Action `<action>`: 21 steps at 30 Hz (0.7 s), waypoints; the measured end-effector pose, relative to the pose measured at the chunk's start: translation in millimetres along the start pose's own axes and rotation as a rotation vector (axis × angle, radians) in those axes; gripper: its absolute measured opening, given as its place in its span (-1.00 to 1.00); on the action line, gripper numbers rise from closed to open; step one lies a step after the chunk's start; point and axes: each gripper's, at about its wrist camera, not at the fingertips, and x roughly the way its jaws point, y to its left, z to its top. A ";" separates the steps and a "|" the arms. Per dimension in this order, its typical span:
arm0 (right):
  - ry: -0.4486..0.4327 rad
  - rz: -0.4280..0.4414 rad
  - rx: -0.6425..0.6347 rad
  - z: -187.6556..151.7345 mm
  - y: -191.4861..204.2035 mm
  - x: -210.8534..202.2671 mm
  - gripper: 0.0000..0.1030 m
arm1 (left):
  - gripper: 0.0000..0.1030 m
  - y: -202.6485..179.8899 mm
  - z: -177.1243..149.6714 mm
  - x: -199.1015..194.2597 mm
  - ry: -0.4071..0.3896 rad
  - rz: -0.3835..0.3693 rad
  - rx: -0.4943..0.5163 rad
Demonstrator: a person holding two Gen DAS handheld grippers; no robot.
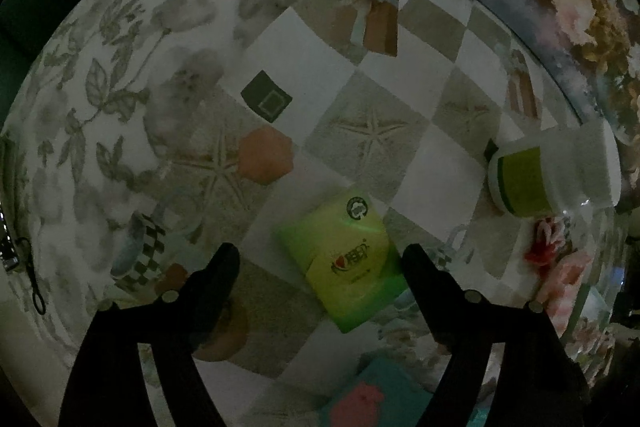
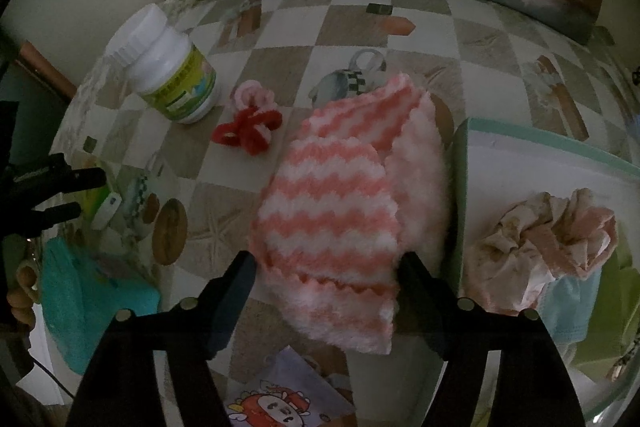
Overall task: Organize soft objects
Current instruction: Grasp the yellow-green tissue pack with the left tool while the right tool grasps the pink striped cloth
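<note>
Your right gripper (image 2: 326, 267) hangs with its fingers spread wide either side of the pink towel (image 2: 332, 203), not yet clamped. To its right, the bin (image 2: 464, 163) already holds crumpled cloths (image 2: 548, 251) (partly done). Your left gripper (image 1: 320, 267), also spread, hovers over the green pack (image 1: 344, 259).

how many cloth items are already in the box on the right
2 visible: a crumpled pinkish-cream cloth on top, a light blue cloth beneath it in the box; more may be hidden.
</note>
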 end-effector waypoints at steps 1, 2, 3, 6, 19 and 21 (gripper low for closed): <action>0.001 0.001 -0.001 -0.2 0.9 1.0 0.49 | 0.60 -0.6 -1.9 1.9 -0.002 0.002 0.005; 0.001 0.001 -0.002 -1.0 1.7 1.1 0.49 | 0.50 -2.0 -2.4 2.4 -0.003 -0.005 0.010; 0.001 0.003 -0.002 -2.3 3.5 1.5 0.48 | 0.35 -2.3 -3.9 2.3 -0.003 -0.017 0.010; 0.004 0.009 0.002 -5.7 4.6 2.6 0.34 | 0.12 -5.1 -6.5 0.7 -0.008 -0.046 0.016; -0.009 0.095 0.001 -16.0 -0.5 -3.2 -0.66 | -0.30 -0.7 -29.6 -16.8 -0.074 -0.024 0.000; -0.019 0.104 -0.003 -16.8 4.9 -7.6 -0.72 | -0.34 3.5 -28.6 -19.5 -0.080 -0.031 -0.005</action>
